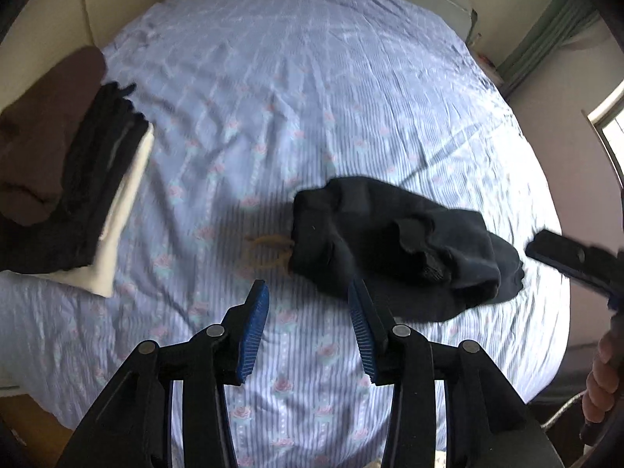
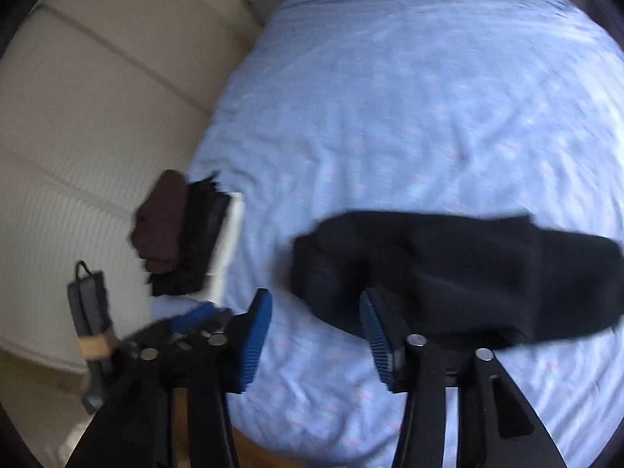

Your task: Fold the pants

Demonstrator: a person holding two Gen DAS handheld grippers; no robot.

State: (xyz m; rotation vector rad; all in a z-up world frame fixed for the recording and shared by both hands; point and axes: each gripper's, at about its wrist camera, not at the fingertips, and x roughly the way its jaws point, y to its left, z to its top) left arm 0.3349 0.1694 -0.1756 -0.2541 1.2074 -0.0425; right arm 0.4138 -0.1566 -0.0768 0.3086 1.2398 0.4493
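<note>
Inspecting from afar, I find the dark pants (image 1: 394,241) lying crumpled right of centre on the bed sheet (image 1: 296,78), folding not begun, left gripper (image 1: 308,292) and right gripper (image 2: 316,304) both released and empty.

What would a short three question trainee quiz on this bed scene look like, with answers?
1. True or false: the dark pants lie neatly folded.
2. What sits at the bed's edge: A) folded stack of clothes, B) a basket, C) shoes?
3. Is either the left gripper or the right gripper holding anything?

Key: 1. False, they lie crumpled. 2. A. 3. No, both stand open and empty.
</note>
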